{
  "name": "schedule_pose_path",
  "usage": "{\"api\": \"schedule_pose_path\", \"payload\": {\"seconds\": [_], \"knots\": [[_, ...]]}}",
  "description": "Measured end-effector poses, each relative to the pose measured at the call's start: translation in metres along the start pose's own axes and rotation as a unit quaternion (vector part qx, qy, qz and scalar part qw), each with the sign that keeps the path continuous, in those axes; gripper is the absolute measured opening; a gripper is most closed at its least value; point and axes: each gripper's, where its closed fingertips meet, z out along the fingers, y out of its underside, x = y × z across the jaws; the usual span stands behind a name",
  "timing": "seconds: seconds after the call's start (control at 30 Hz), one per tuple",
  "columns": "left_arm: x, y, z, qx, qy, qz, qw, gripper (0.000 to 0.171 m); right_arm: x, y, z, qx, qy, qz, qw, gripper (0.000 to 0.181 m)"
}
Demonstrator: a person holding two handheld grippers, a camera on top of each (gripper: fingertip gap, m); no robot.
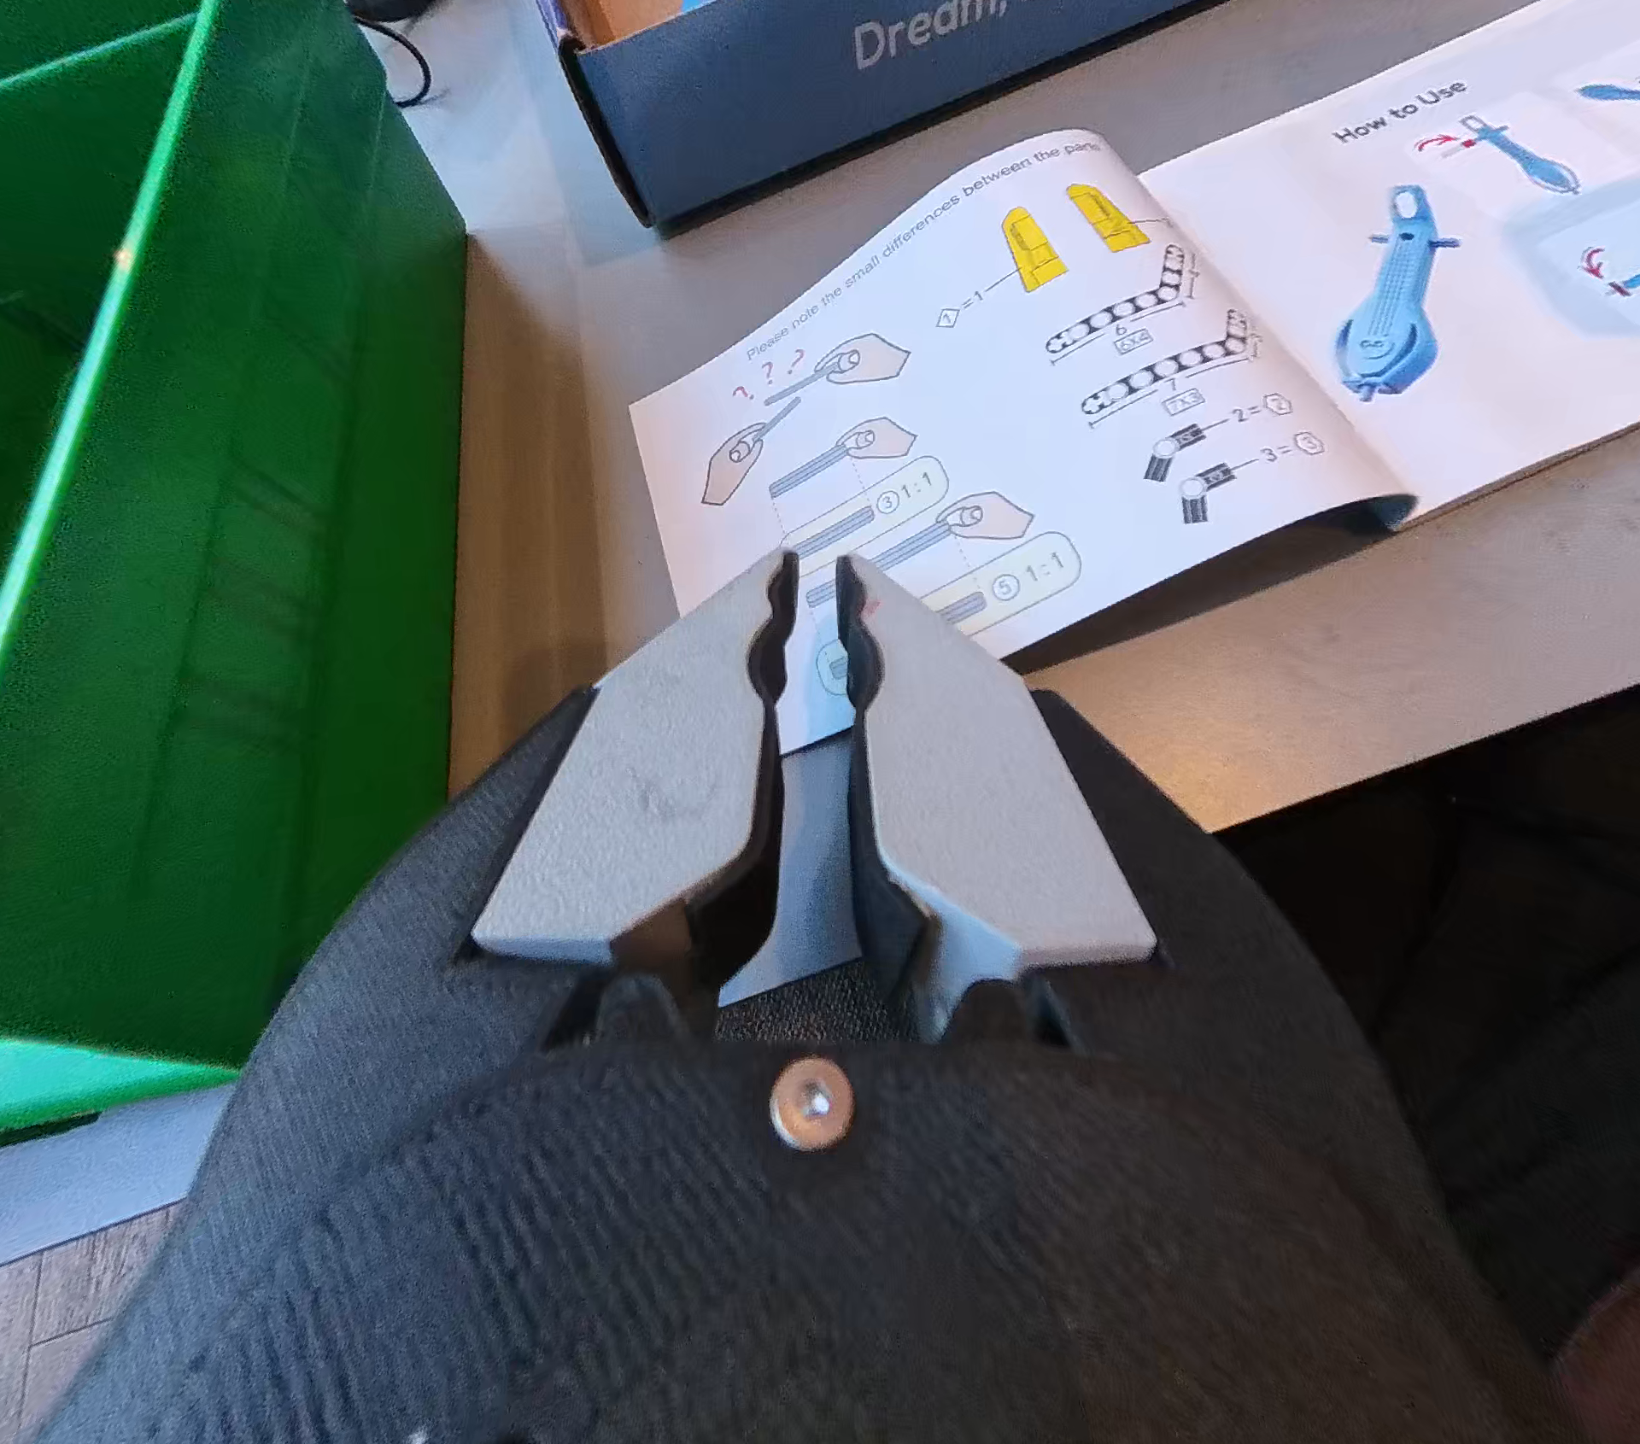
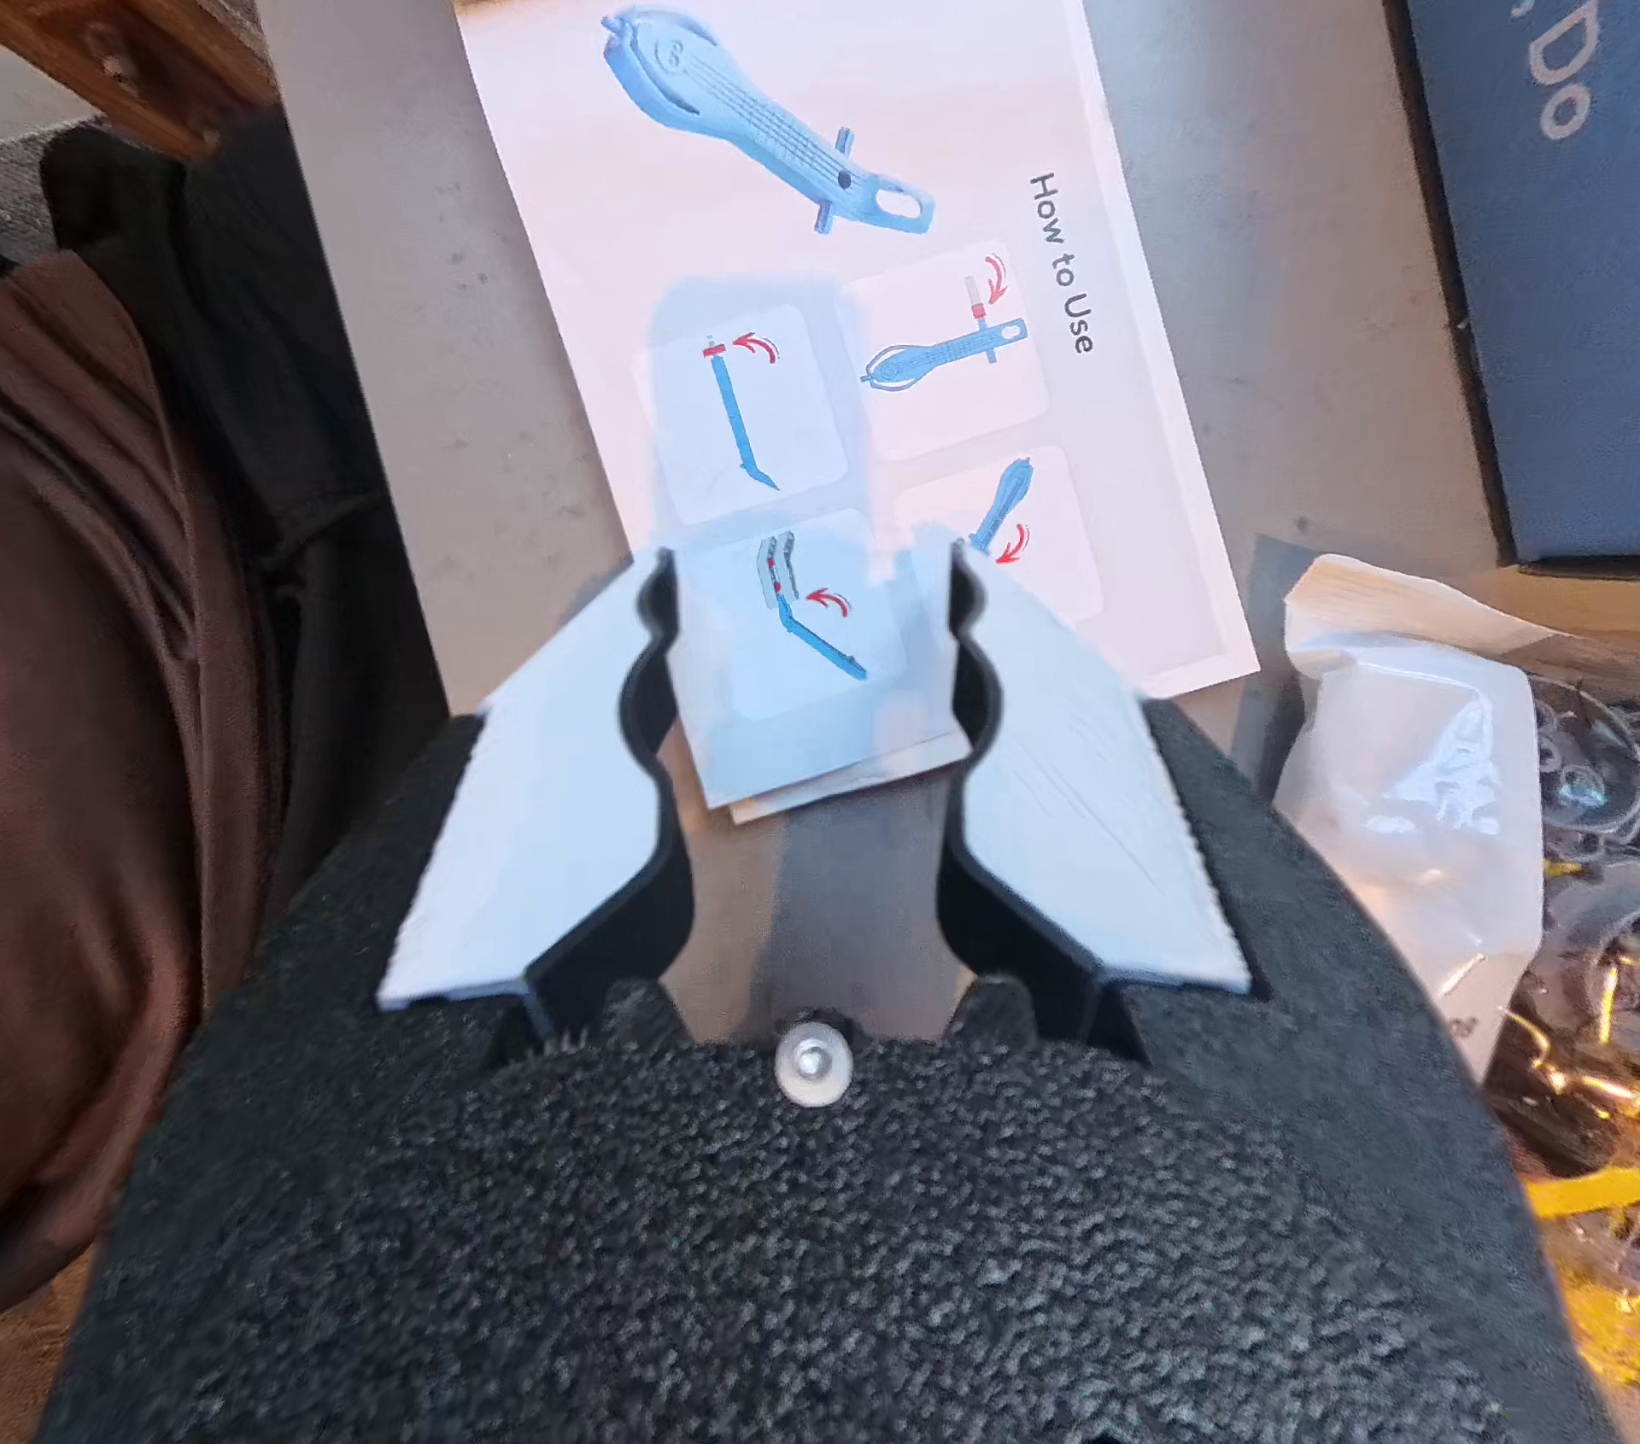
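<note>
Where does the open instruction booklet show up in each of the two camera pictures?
Left wrist view: the booklet lies open on the grey table, centre to right, just beyond the narrowly parted jaws.
Right wrist view: its tool-diagram page fills the upper centre, running under the wide-apart jaws.
Shared landmark: the dark blue cardboard box beside the booklet.

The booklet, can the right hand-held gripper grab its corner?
Probably yes. The right hand-held gripper is open right over the booklet corner, and nothing lies between them.
</note>
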Motion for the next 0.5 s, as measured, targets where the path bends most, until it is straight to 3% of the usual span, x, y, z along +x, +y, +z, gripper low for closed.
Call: {"api": "schedule_pose_path", "payload": {"seconds": [0.13,0.27,0.5], "knots": [[-0.001,-0.001,0.001,0.003,0.002,0.001,1.000,0.006,0.003,-0.003,-0.008,0.010,-0.008,0.024,1.000,0.074],[0.001,0.002,0.004,-0.002,0.007,0.004,1.000,0.006,0.011,0.013,0.001,-0.027,0.011,0.019,0.999,0.084],[0.005,0.002,0.008,-0.005,0.013,0.008,1.000,0.007,0.011,0.012,0.004,-0.010,0.011,0.021,1.000,0.083]]}}
